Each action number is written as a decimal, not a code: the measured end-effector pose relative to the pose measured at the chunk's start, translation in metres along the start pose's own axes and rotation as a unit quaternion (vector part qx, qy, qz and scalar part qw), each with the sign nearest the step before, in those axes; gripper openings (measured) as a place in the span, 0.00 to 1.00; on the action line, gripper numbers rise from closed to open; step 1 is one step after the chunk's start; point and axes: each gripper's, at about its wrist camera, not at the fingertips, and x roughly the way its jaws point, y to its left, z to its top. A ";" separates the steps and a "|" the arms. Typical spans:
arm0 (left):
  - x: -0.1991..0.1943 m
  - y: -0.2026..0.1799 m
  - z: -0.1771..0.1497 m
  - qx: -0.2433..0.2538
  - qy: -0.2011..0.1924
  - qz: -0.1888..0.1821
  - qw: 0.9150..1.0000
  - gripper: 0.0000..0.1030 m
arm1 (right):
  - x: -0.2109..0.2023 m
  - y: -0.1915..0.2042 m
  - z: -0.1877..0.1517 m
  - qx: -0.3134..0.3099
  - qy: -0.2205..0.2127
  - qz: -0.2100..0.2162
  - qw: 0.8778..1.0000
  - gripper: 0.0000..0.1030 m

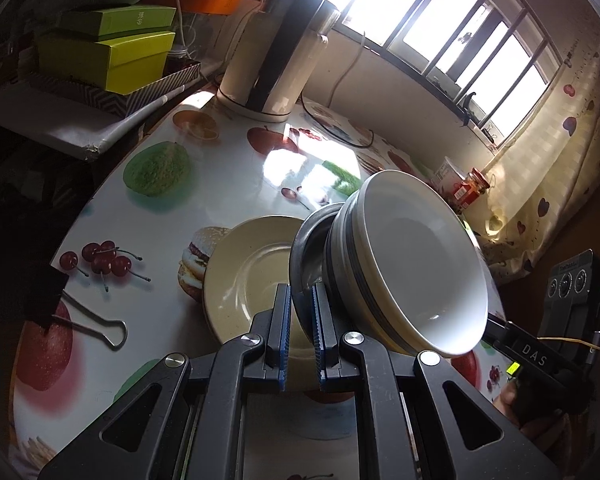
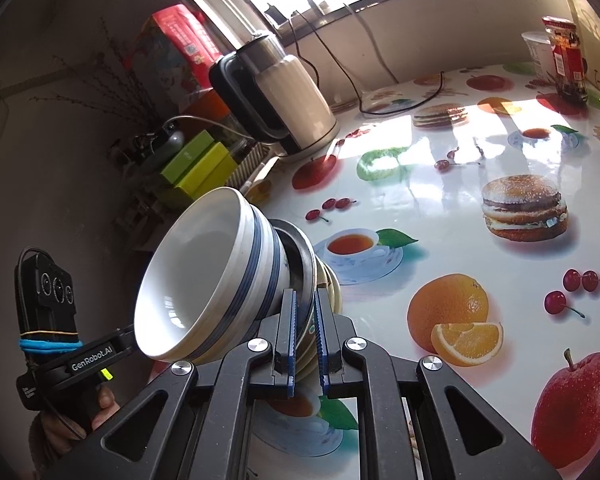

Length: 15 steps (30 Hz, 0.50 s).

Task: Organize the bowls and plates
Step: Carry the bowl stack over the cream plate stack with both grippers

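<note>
— What are the grippers gripping?
— Left gripper (image 1: 301,296) and right gripper (image 2: 305,300) each pinch the dark plate's (image 1: 302,248) rim, the striped bowls (image 1: 412,264) stacked sideways against it.
— Where?
— Above the table's (image 1: 236,184) near edge, over the cream saucer (image 1: 244,276)

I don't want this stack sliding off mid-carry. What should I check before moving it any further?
1. Left gripper fingers clamped on the dark plate rim: ok.
2. Right gripper fingers clamped on the same rim: ok.
3. Striped bowls sitting level: not ok; they lean steeply and no fingers hold them.
4. Cream plate carried with the stack or resting on the table: cannot tell.
5. Bare table to set down on: ok.
6. Kettle out of the way: ok, it stands at the far edge.
</note>
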 end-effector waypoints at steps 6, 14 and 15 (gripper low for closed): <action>0.002 0.013 0.000 -0.012 0.000 0.006 1.000 0.10 | 0.012 0.004 0.002 -0.006 0.009 0.004 1.000 0.10; 0.008 0.025 0.002 -0.022 0.004 0.013 1.000 0.10 | 0.029 0.007 0.005 -0.010 0.020 0.006 1.000 0.10; 0.008 0.026 0.002 -0.023 0.003 0.015 1.000 0.10 | 0.031 0.007 0.005 -0.010 0.022 0.007 1.000 0.10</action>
